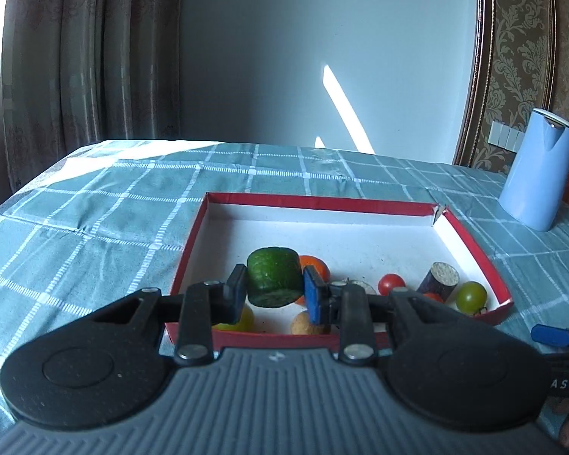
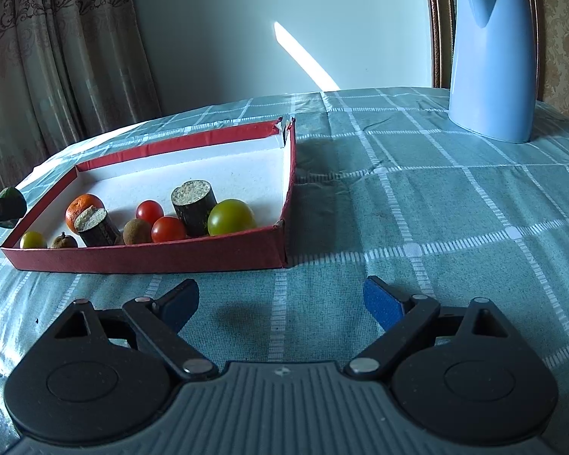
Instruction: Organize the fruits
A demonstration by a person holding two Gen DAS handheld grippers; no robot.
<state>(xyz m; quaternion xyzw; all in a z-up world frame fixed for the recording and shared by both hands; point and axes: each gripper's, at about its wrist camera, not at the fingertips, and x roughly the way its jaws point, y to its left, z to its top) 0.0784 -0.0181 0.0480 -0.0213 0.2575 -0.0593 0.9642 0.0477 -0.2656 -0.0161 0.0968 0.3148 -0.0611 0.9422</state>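
My left gripper [image 1: 274, 291] is shut on a green cucumber chunk [image 1: 274, 280] and holds it above the near left part of the red box [image 1: 322, 203]. The box [image 2: 148, 256] holds an orange [image 2: 80, 204], two red tomatoes [image 2: 168, 228], a green tomato [image 2: 231, 217], two dark sugarcane pieces [image 2: 193, 206] and small brown fruits [image 2: 136, 231]. My right gripper [image 2: 280, 303] is open and empty over the tablecloth, in front of the box's near right corner. The left gripper with the cucumber shows at the far left of the right wrist view [image 2: 3, 204].
A light blue kettle [image 2: 491, 60] stands on the checked teal tablecloth [image 2: 436, 208] at the back right; it also shows in the left wrist view [image 1: 538, 170]. Curtains hang behind the table on the left. The table edge runs at the far left.
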